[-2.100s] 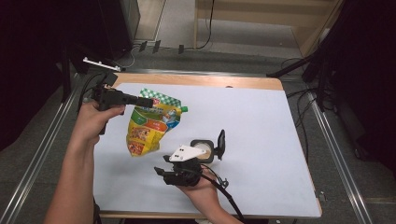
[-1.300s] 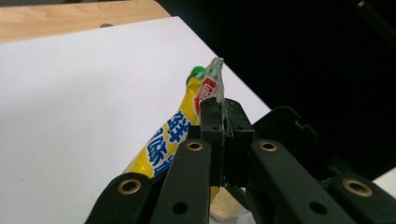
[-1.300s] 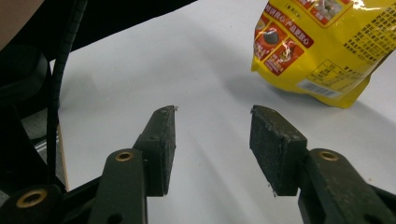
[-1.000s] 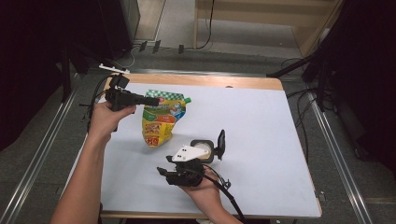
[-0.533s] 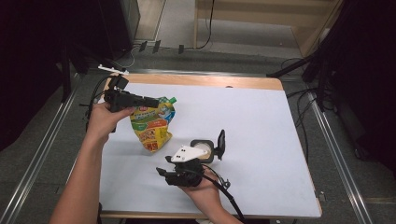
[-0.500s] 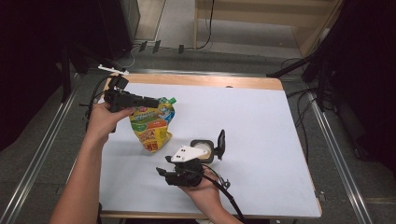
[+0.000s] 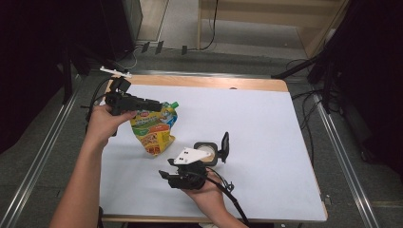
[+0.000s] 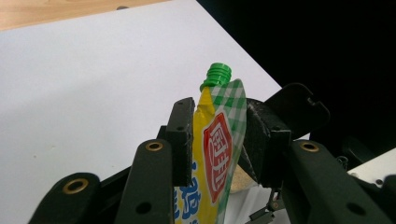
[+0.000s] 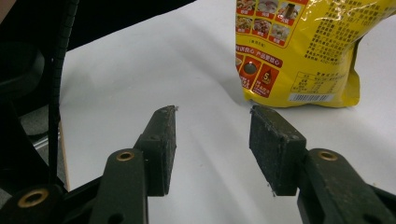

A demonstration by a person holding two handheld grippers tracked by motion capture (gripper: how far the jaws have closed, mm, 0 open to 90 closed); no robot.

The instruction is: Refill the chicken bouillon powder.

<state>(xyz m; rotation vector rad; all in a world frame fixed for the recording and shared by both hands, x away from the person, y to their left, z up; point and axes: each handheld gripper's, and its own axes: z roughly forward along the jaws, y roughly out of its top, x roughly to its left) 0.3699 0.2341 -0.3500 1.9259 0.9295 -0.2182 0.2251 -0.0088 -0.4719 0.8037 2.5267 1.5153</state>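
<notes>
The table [image 7: 285, 123] carried a white sheet with a strip of bare wood along its far edge, and the floor beyond held cables and dark stands. Nothing lay between the two grippers except open sheet. A yellow pouch [image 7: 154, 127] with a green cap [image 8: 217, 74] stood on the left half of the table, its base resting on the sheet and its top tilted toward the left gripper [image 7: 152, 103]. In the left gripper view the pouch's top edge, with green check print and a red emblem, sat between the two black jaws; the left pad [image 8: 183, 140] lay against the yellow side, while a narrow gap showed between the pouch and the other pad. The jaws had just been opening, so the left gripper stood released around the pouch top rather than clamping it. The right gripper [image 7: 216, 148] lay low on the sheet near the front edge, in the person's right hand [image 7: 205, 195], with its grey plate on top and its cable trailing toward the table edge. Its jaws were part-way open with nothing between them, pointed toward the pouch's lower corner, which stood just ahead and to one side in the right gripper view, clear of both pads.
</notes>
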